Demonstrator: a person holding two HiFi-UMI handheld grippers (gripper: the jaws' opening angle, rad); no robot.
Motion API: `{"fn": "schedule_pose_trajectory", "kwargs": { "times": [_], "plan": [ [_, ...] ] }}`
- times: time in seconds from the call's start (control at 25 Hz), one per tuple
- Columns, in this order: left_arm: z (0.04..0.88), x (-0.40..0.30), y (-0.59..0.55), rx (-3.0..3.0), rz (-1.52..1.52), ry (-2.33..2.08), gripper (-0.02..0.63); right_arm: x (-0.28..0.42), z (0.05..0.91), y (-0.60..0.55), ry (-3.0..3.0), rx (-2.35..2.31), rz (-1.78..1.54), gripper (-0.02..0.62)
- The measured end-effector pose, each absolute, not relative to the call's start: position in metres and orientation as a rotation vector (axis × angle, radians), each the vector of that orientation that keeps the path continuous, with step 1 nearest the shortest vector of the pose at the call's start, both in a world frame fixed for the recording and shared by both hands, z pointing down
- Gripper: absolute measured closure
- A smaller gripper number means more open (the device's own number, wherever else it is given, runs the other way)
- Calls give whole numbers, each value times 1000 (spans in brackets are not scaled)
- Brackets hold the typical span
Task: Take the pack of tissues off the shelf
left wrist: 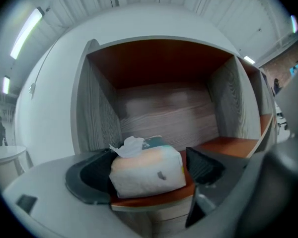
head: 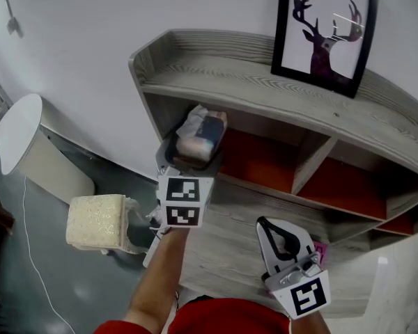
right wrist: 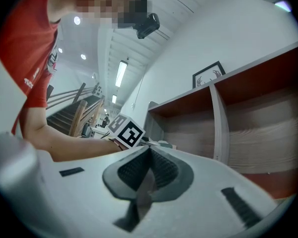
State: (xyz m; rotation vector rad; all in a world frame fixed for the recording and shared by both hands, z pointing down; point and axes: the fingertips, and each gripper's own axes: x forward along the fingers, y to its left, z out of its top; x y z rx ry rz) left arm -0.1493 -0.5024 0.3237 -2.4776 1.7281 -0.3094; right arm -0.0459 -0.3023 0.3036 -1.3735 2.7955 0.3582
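Note:
The pack of tissues (head: 202,136) lies in the leftmost compartment of the grey wooden shelf (head: 265,96), at the front edge of its orange floor. A white tissue sticks out of its top. In the left gripper view the pack (left wrist: 139,175) sits between the two dark pads of my left gripper (left wrist: 149,171). The jaws stand wide, and a gap shows beside the right pad (left wrist: 203,166). In the head view my left gripper (head: 193,157) reaches into that compartment. My right gripper (head: 263,223) hangs lower, in front of the shelf, its pads pressed together on nothing (right wrist: 148,155).
A framed deer picture (head: 325,30) leans on the shelf top. Dividers split the shelf into further orange-floored compartments (head: 265,162). A beige cushioned stool (head: 97,221) and a white round table (head: 14,131) stand on the floor at the left. Something pink (head: 319,250) shows behind my right gripper.

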Motion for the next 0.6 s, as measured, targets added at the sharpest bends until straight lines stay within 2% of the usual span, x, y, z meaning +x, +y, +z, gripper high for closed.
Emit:
{"fn": "schedule_pose_trajectory", "kwargs": {
  "times": [0.28,0.44,0.6],
  "plan": [
    [326,-156,-506,-2401,-268,1784,179,-43,309,-299,2801,-1389,341,591],
    [319,-158,-501,-2459,-175,1787,257,-41,311,-297,2802,-1403,327,591],
    [314,-156,-493,-2475,-125,1762,285,-38,311,-296,2795,-1412,324,591]
  ]
}}
